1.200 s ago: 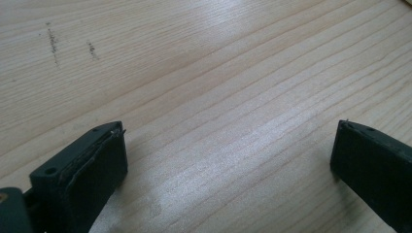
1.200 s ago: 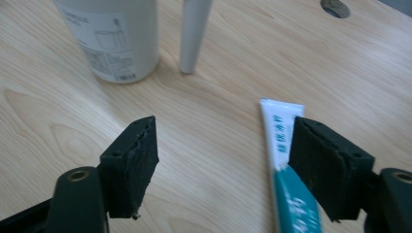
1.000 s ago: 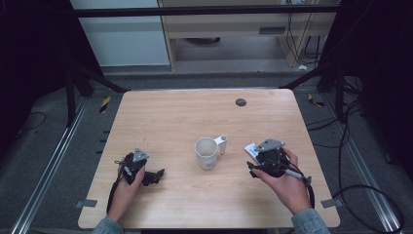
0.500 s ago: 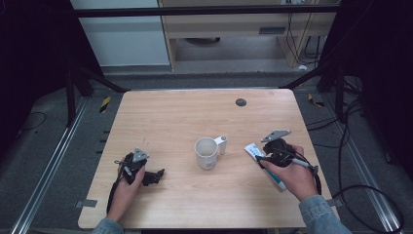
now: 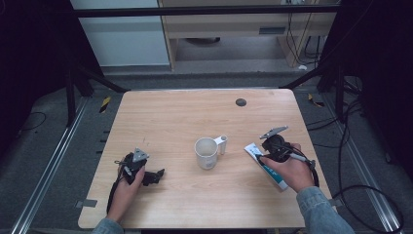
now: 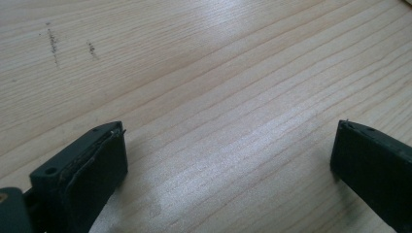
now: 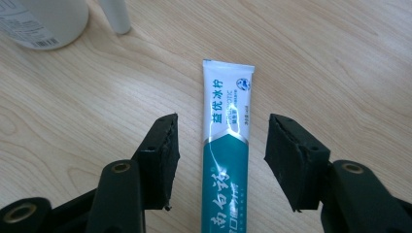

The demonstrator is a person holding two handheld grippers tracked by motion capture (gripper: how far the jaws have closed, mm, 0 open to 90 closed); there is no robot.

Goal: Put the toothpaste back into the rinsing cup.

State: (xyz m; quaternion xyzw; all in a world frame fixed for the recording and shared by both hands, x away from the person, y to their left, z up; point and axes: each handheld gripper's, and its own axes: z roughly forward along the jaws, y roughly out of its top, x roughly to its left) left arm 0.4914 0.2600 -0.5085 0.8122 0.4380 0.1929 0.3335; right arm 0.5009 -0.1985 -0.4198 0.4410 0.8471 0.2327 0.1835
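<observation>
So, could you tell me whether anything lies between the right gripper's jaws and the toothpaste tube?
Nothing visible does. The right gripper straddles the tube, bare gaps on both sides; its jaws have just been closing. The mug stands well aside.

table: i see a light wood top (image 5: pixel 185 117), rounded corners, small dark disc (image 5: pixel 240 102) near far edge
floor: grey carpet (image 5: pixel 48 161), cables (image 5: pixel 355 146) at right
back: pale cabinet (image 5: pixel 122 39), wooden desk (image 5: pixel 234 19)
sides: black frame bars (image 5: pixel 73 92), dim
</observation>
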